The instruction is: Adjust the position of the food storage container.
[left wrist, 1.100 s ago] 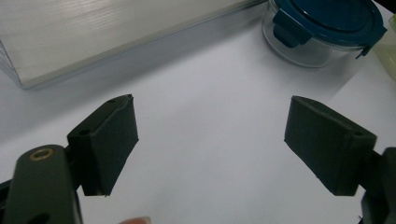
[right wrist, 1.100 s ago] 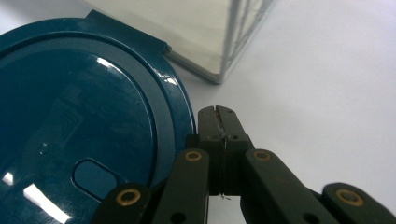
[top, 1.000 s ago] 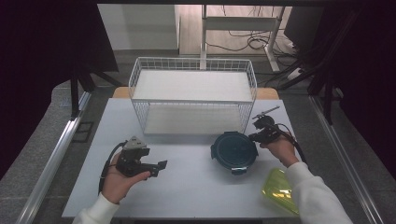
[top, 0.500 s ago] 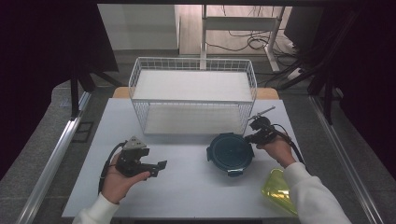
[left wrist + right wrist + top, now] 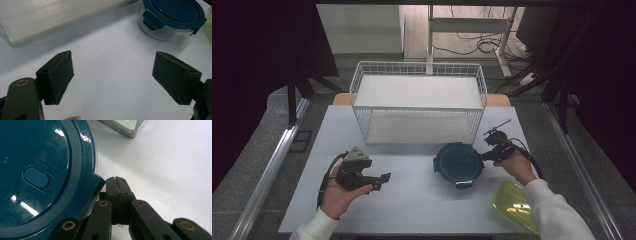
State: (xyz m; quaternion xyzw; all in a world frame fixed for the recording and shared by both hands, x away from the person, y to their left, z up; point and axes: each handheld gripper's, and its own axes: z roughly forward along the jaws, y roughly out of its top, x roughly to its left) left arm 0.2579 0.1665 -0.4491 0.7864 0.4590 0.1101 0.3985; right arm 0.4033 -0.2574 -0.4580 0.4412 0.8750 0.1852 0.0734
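Two grippers work the white table. From above, the round glass container with a dark teal clip lid sits before the white wire basket. The right gripper, jaws pressed together empty, is beside a lid tab in its close view. The left gripper gapes wide over bare tabletop.
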